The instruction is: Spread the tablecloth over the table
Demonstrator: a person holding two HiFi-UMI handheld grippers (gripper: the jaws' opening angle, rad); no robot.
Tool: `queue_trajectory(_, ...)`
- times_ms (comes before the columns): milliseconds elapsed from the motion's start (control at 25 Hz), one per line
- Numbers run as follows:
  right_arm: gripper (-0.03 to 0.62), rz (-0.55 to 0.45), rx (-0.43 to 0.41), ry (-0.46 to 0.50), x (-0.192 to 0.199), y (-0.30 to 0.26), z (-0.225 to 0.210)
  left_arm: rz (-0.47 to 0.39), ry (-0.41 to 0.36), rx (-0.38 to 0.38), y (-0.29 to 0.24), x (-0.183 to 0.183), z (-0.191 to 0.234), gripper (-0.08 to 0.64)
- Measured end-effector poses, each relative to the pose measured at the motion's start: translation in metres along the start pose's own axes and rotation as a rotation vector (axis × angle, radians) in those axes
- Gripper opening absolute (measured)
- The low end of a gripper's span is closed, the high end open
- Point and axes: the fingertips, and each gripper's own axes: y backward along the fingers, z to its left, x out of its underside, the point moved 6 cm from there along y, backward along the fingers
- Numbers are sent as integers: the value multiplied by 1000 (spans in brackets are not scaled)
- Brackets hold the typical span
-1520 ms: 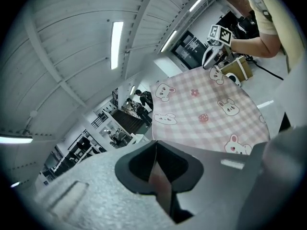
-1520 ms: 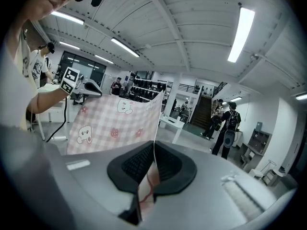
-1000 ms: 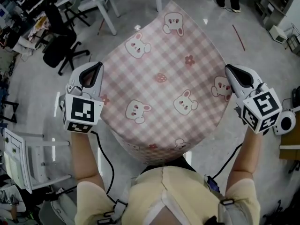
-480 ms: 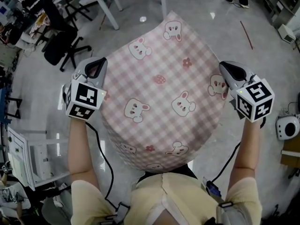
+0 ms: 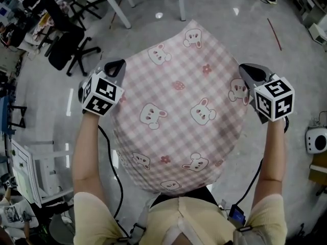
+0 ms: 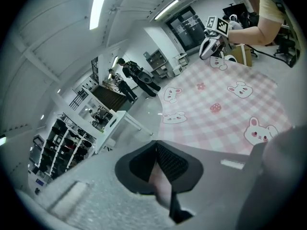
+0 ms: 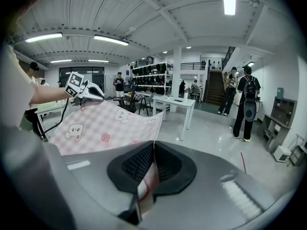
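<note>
The pink checked tablecloth [image 5: 179, 116] hung spread in the air above the floor [image 5: 46, 111], stretched between both grippers. The left gripper [image 5: 114, 68] had its jaws squeezed together on the cloth's left edge. The right gripper [image 5: 249, 71] was clamped the same way on its right edge. The cloth's near end drooped toward the person's chest. A chair [image 5: 64, 50] stood well off to the left.
</note>
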Motion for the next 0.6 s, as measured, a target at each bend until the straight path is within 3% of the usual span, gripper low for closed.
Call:
queue_trajectory(400, 11, -13, 27, -8, 5, -6, -6, 53, -10, 0, -16, 15, -1, 12)
queue_trajectory(600, 11, -67, 37, -23, 19, -10, -4, 121, -95, -35, -7, 12, -1, 12)
